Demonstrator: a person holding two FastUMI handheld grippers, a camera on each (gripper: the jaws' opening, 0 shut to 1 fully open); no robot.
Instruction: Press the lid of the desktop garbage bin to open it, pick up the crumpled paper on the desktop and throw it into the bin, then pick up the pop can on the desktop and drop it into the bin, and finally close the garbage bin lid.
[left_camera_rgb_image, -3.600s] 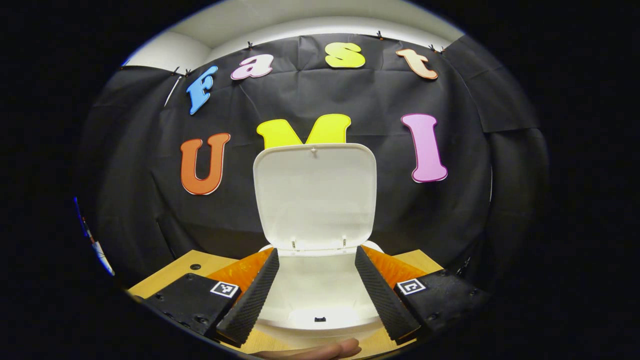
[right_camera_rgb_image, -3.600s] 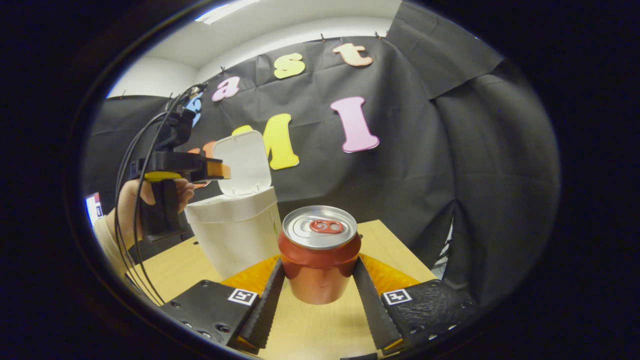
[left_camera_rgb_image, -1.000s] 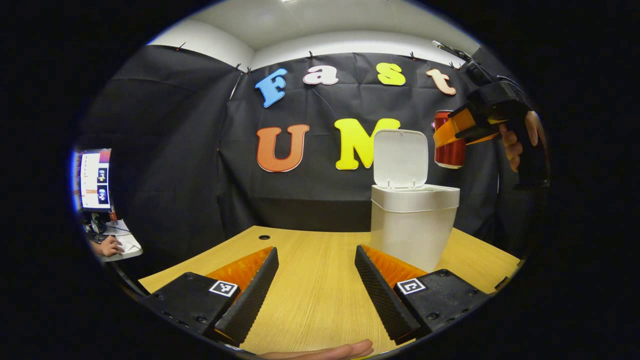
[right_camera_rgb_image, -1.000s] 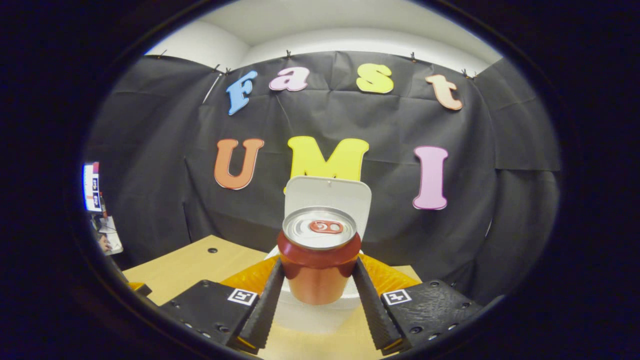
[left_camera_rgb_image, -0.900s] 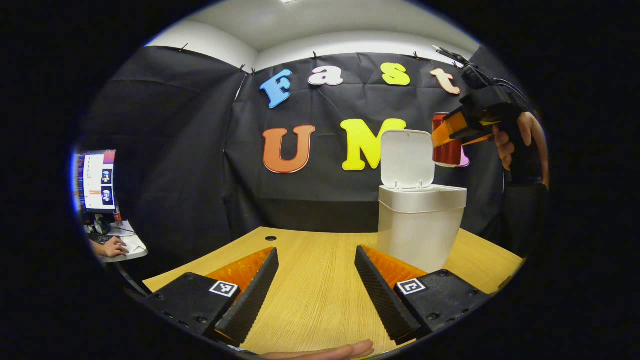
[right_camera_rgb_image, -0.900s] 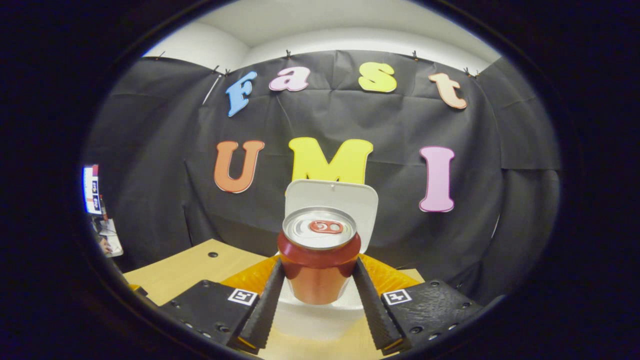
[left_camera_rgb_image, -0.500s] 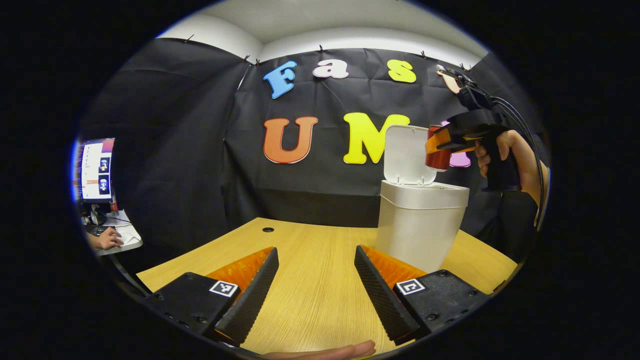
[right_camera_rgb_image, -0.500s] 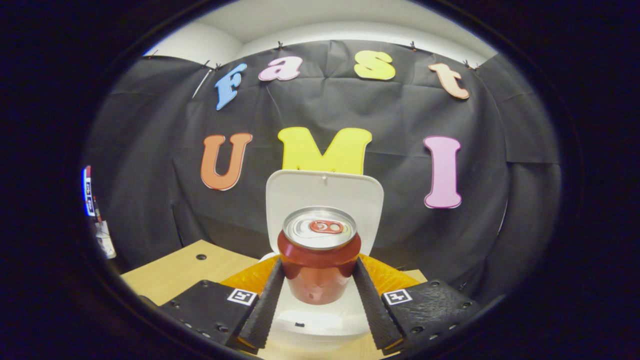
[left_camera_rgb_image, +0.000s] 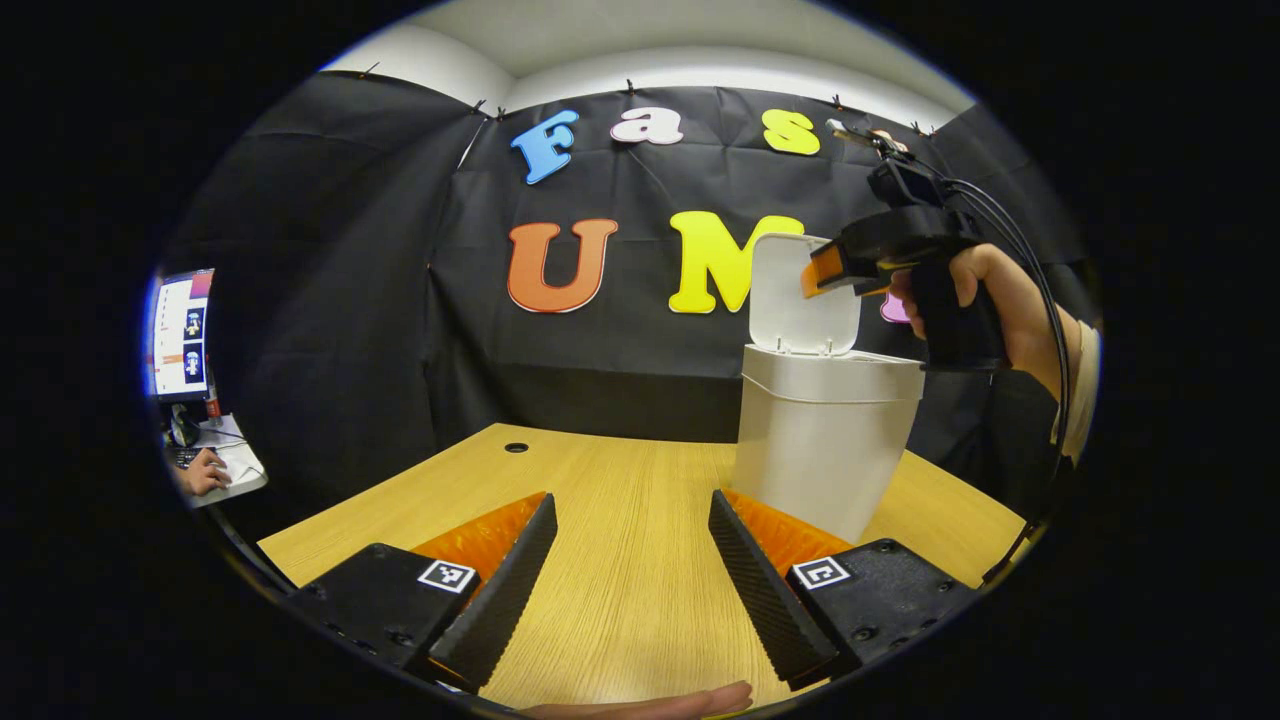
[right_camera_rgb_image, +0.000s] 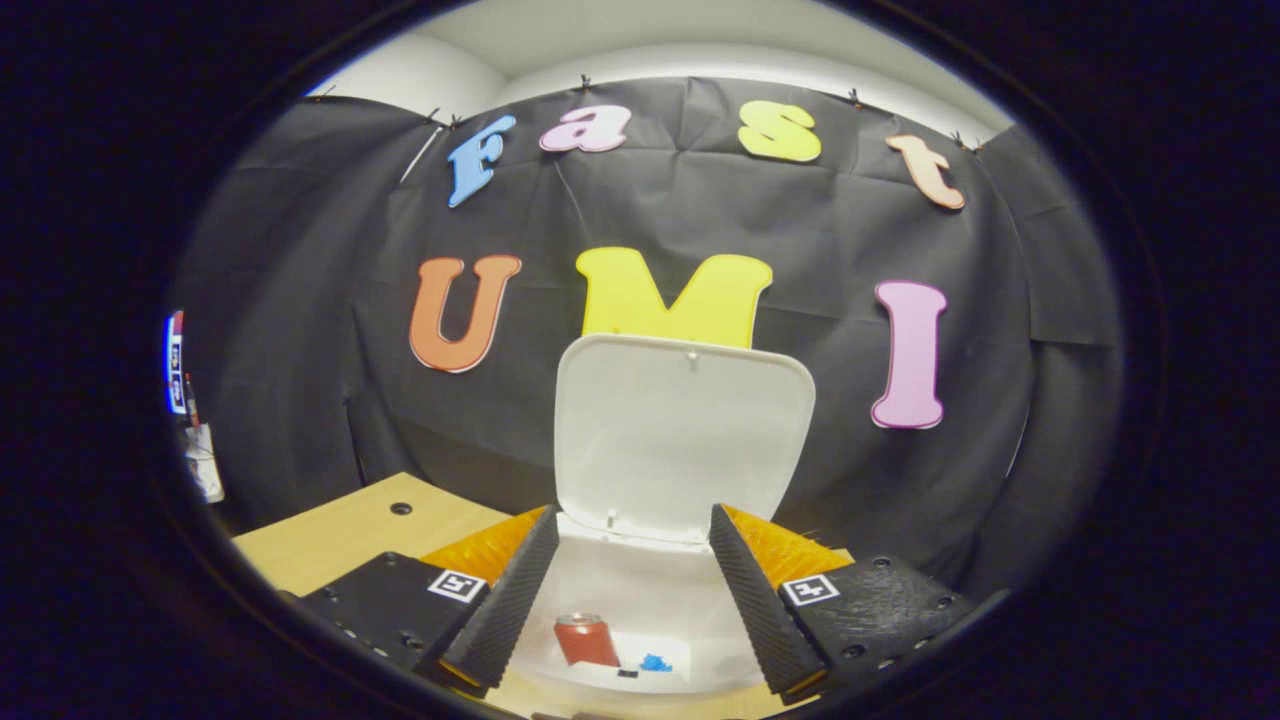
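Note:
A white desktop bin stands on the wooden desk with its lid raised upright. In the right gripper view I look down into the bin: the red pop can lies inside next to a small blue scrap, below the lid. My right gripper hangs open over the bin's mouth with nothing between its fingers. In the left gripper view the right gripper shows above the bin, held by a hand. My left gripper is open low over the desk, left of the bin.
The wooden desk has a small round hole near its far edge. At the far left a screen and a person's hand on another table show past the booth. A fingertip shows at the bottom edge.
My right gripper opened and let go of the pop can, which dropped into the bin. The right gripper moved closer over the bin's mouth. The left gripper barely shifted.

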